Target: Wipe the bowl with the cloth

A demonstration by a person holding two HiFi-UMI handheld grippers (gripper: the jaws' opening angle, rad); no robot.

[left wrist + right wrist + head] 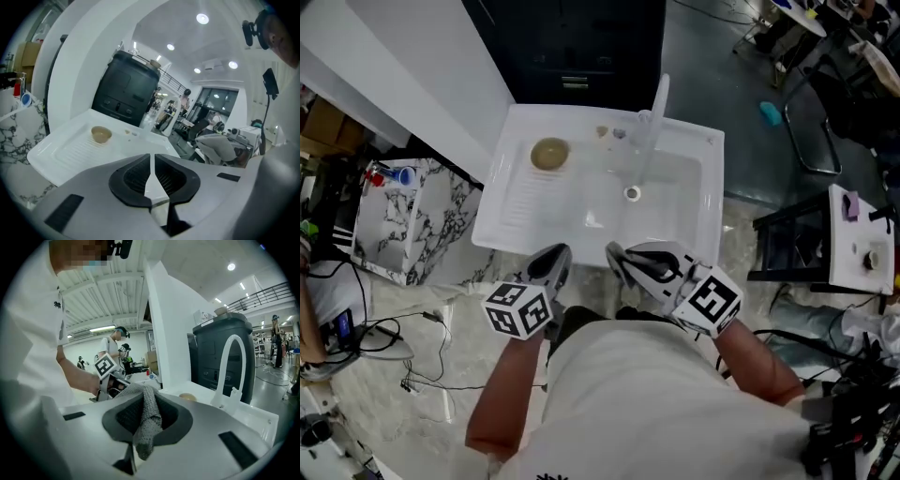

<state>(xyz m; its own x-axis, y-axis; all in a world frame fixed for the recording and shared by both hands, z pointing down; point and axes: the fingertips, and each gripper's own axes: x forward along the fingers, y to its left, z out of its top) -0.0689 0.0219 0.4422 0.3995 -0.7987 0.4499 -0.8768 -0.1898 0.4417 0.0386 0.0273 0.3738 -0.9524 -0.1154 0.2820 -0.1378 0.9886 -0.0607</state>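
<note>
Bowl (549, 154) sits upright, mouth up, on the ribbed drainboard at the left of the sink (516, 234), apart from both grippers. Right gripper (146, 413) pinches the cloth (149, 420), a bunched strip lying lengthwise along its jaws. Left gripper (151, 168) is nearly closed, empty.

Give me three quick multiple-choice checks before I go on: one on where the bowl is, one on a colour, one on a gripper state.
1. Where is the bowl? A in the basin; B on the ribbed drainboard; C on the floor.
2. What colour is the cloth? A grey; B red; C yellow.
3. How is the left gripper? A shut on the bowl; B wide open; C shut, empty.
Answers: B, the head view shows it sitting on the ribs; A, grey weave is clamped in the right gripper; C, its jaws meet with nothing between.
</note>
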